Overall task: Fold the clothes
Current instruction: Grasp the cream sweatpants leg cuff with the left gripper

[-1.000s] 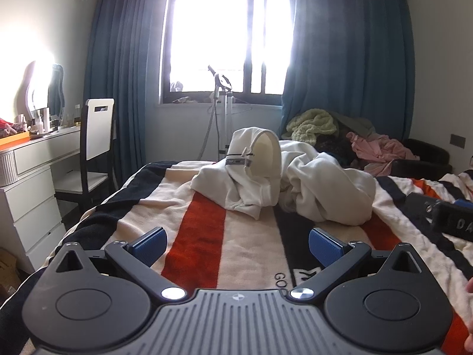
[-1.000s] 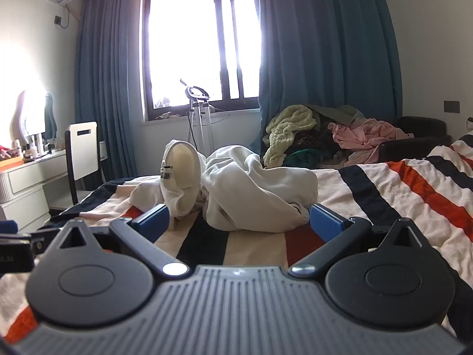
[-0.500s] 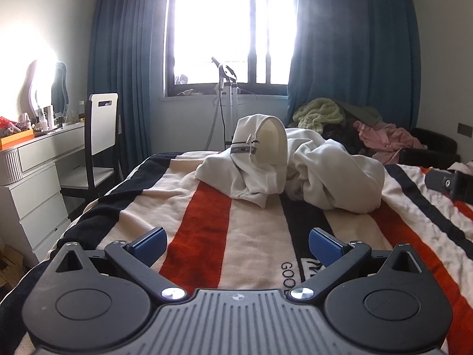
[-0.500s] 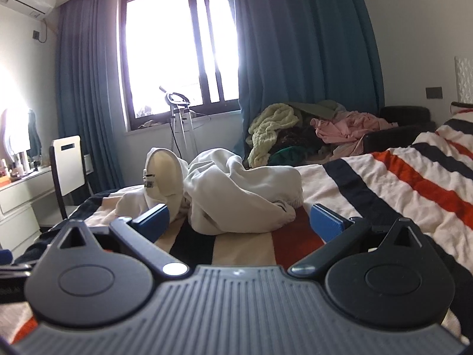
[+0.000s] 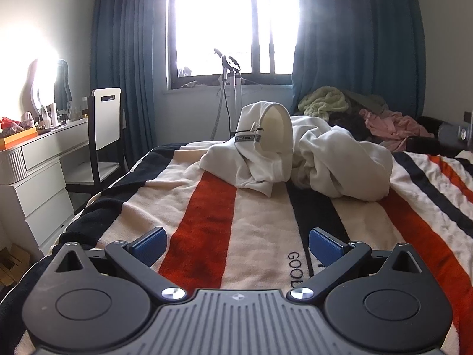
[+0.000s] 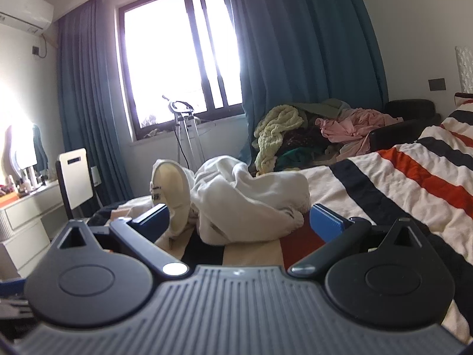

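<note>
At centre frame of the left wrist view, a crumpled white hoodie (image 5: 298, 159) lies on the striped blanket (image 5: 212, 207) of the bed, its hood standing upright. Left gripper (image 5: 235, 247): jaws released, spread wide, holding nothing, low over the blanket and well short of the garment. Right gripper (image 6: 238, 219): jaws likewise released and empty, the hoodie (image 6: 248, 204) near, framed between the blue fingertips (image 6: 325, 222). Upper right: heaped clothes (image 6: 319, 127) beside the curtain.
</note>
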Motion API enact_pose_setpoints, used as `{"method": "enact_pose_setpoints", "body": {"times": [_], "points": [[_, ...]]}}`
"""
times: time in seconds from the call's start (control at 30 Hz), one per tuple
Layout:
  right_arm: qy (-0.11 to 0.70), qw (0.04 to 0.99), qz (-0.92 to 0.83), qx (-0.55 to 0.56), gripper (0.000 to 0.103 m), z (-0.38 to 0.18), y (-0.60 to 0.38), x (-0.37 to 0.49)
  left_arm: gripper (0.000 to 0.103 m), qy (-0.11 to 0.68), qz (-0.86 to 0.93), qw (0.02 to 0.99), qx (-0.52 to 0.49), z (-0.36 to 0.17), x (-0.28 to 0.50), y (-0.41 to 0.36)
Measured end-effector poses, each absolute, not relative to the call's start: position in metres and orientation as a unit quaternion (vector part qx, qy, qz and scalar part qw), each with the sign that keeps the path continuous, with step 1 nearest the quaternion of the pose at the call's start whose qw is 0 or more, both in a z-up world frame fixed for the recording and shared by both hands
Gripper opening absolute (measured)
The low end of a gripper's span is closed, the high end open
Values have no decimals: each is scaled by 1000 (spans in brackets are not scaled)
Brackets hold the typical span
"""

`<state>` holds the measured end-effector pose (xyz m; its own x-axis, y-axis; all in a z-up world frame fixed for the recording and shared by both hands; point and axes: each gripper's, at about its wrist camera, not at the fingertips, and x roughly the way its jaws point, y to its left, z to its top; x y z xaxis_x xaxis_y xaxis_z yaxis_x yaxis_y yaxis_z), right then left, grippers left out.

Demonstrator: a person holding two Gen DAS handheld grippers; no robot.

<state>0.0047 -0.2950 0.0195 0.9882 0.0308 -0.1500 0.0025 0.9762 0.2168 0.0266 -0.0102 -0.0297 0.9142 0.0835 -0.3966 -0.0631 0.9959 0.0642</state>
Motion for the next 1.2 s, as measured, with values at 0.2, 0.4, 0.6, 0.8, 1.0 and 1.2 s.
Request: {"method": "enact_pose_setpoints", "body": {"times": [0.2,0.4,0.6,0.8,1.0,1.2], "points": [[51,991,8,124,103,53,-318,28,103,220,27,975,19,-34,43,-13],[22,981,-9,193,103,69,-356,46,103,236,-6,972,-16,-28,110,-21],[79,969,-51,229,103,26,-380,71,103,200,-19,979,21,-9,220,-73],[132,956,-104,242,103,-14,-388,105,103,244,-44,969,24,-17,339,-140],[163,953,-107,230,103,-47,-384,136,79,309,-4,951,26,-45,411,-164],[177,945,-95,259,103,-64,-386,145,24,289,-33,957,-3,-17,371,-134]]}}
